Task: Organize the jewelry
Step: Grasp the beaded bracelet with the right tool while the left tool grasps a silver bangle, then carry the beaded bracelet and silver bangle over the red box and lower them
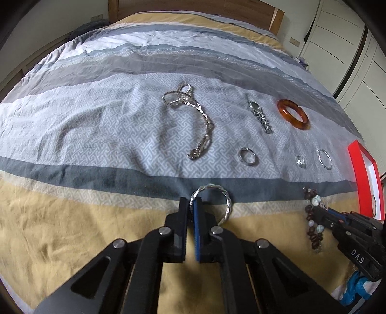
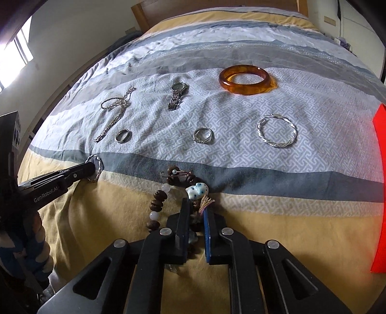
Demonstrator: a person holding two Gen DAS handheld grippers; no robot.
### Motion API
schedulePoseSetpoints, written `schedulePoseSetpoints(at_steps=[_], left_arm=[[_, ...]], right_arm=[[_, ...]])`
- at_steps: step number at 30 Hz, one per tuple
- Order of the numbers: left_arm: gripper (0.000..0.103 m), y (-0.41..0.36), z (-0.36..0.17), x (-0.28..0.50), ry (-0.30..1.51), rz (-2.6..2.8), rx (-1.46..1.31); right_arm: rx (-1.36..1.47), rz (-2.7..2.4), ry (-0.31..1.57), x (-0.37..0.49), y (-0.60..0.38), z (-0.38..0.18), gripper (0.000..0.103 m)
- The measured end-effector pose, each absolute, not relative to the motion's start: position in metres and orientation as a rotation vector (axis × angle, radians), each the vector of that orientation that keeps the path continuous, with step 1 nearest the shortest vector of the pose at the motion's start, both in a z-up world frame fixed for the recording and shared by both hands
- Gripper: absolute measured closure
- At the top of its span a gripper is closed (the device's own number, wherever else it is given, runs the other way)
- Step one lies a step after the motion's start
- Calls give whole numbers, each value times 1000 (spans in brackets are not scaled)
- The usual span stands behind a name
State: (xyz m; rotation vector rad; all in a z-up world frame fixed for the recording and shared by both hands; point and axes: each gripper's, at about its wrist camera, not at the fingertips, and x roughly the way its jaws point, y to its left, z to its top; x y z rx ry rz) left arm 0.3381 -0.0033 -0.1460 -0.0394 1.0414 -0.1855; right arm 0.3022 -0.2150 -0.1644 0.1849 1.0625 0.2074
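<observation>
My left gripper (image 1: pixel 192 201) is shut on a twisted silver hoop earring (image 1: pixel 225 195), held just above the bedspread; the earring also shows in the right wrist view (image 2: pixel 95 167). My right gripper (image 2: pixel 196 207) is shut on a brown bead bracelet (image 2: pixel 158 204) with a white-blue charm (image 2: pixel 197 190); the bracelet hangs from it in the left wrist view (image 1: pixel 313 231). On the bed lie a silver chain (image 1: pixel 193 120), a watch (image 1: pixel 259 116), an amber bangle (image 1: pixel 293 114), two rings (image 2: pixel 123 135) (image 2: pixel 203 138) and a second twisted hoop (image 2: pixel 277 132).
A red jewelry box (image 1: pixel 364 178) sits at the right edge of the bed; it shows as a red blur in the right wrist view (image 2: pixel 380 193). A wooden headboard (image 1: pixel 193 9) stands at the far end. White wardrobes (image 1: pixel 349 48) stand at the right.
</observation>
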Motion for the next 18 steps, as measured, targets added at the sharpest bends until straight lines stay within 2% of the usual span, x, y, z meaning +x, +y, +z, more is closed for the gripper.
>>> schedulePoseSetpoints(at_steps=[18], left_arm=[[100, -13, -32, 222, 851, -192, -39]], right_arm=[[174, 199, 840, 187, -247, -40, 95]])
